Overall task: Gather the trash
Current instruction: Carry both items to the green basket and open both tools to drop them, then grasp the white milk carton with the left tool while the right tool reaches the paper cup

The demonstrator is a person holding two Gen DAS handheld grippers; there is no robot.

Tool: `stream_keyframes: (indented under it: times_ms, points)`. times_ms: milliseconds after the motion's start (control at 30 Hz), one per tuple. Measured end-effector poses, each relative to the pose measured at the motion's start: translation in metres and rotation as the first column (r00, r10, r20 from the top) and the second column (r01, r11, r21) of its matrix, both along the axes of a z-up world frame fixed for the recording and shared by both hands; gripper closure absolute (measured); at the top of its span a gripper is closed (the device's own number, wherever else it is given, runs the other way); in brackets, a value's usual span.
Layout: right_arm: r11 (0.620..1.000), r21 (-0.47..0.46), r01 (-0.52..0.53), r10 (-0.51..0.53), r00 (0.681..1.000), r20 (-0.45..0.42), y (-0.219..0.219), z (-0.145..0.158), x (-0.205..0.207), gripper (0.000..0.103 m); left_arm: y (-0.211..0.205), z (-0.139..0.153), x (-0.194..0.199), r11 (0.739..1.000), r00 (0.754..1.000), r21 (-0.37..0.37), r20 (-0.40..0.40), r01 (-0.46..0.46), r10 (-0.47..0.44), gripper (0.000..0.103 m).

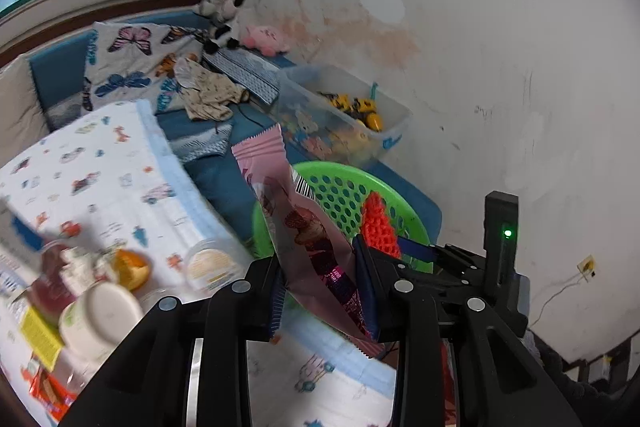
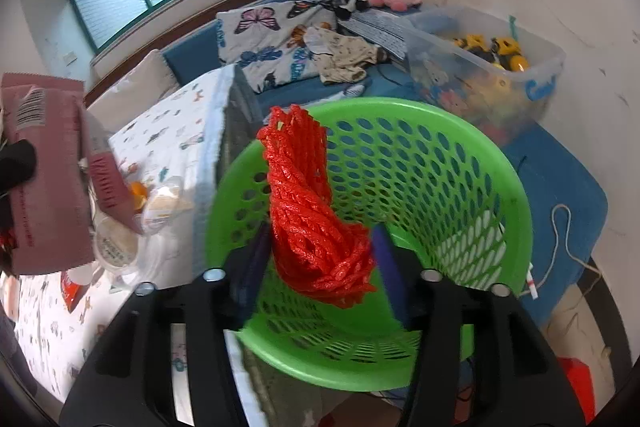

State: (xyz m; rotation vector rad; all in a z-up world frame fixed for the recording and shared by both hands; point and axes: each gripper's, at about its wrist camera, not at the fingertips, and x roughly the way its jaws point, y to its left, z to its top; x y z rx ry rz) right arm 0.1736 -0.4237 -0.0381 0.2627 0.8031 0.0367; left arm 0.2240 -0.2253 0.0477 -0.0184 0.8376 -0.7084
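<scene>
My left gripper (image 1: 318, 259) is shut on a pink snack wrapper (image 1: 280, 195), which sticks up and out past the fingertips. The wrapper (image 2: 44, 167) also shows at the far left of the right wrist view. Beyond it stands a green perforated basket (image 1: 340, 171). My right gripper (image 2: 320, 239) hovers over the basket's (image 2: 500, 155) mouth. A red foam net (image 2: 304, 187) sits loosely between its parted blue pads, which do not squeeze it. In the left wrist view the red net (image 1: 380, 223) is seen above the basket rim.
A table under a printed cloth (image 1: 100, 167) carries more litter: an orange peel (image 1: 130, 267), a white cup (image 1: 100, 319), a lidded tub (image 1: 210, 267) and wrappers. A clear toy bin (image 2: 488, 67) and blue cushions (image 2: 560, 179) lie behind the basket, against the white wall.
</scene>
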Motion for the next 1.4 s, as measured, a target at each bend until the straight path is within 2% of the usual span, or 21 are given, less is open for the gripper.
stream_keyframes:
  times_ms: [100,300,400,467,533,667,900,1000,1400]
  points:
    - [0.999,0.010,0.031,-0.031,1.000,-0.003,-0.011,-0.003,-0.002,0.031,-0.019,-0.010,0.010,1.000,0.999,0.011,-0.030,0.024,-0.024,0.072]
    - [0.998,0.014,0.054,-0.054,0.999,-0.002,-0.021,-0.002,-0.011,0.029,-0.048,-0.029,0.021,0.998,0.997,0.038,-0.069,0.045,-0.042,0.072]
    - [0.998,0.018,0.062,-0.062,0.998,0.006,-0.025,-0.001,-0.015,0.029,-0.056,-0.036,0.023,0.997,0.997,0.060,-0.073,0.043,-0.039,0.062]
    - [0.998,0.021,0.067,-0.067,0.998,0.012,-0.027,0.002,-0.018,0.028,-0.059,-0.039,0.022,0.997,0.996,0.060,-0.073,0.048,-0.044,0.060]
    - [0.997,0.021,0.071,-0.071,0.997,0.017,-0.028,0.003,-0.021,0.028,-0.061,-0.042,0.023,0.997,0.996,0.063,-0.078,0.045,-0.041,0.052]
    - [0.997,0.022,0.075,-0.075,0.997,0.022,-0.029,0.007,-0.026,0.028,-0.059,-0.045,0.020,0.997,0.996,0.057,-0.081,0.043,-0.039,0.046]
    - [0.998,0.026,0.052,-0.053,0.998,0.038,-0.018,0.016,-0.034,0.027,-0.029,-0.039,0.008,1.000,0.997,0.026,-0.079,0.005,-0.003,0.045]
    - [0.999,0.016,0.029,-0.030,0.998,0.053,-0.004,0.021,-0.037,0.022,-0.013,-0.036,0.000,1.000,0.997,0.022,-0.072,-0.021,0.022,0.045]
    - [0.996,0.017,-0.093,0.091,0.992,0.090,0.051,0.037,-0.037,0.019,0.085,-0.030,-0.032,0.985,0.984,0.002,-0.035,-0.175,0.175,0.045]
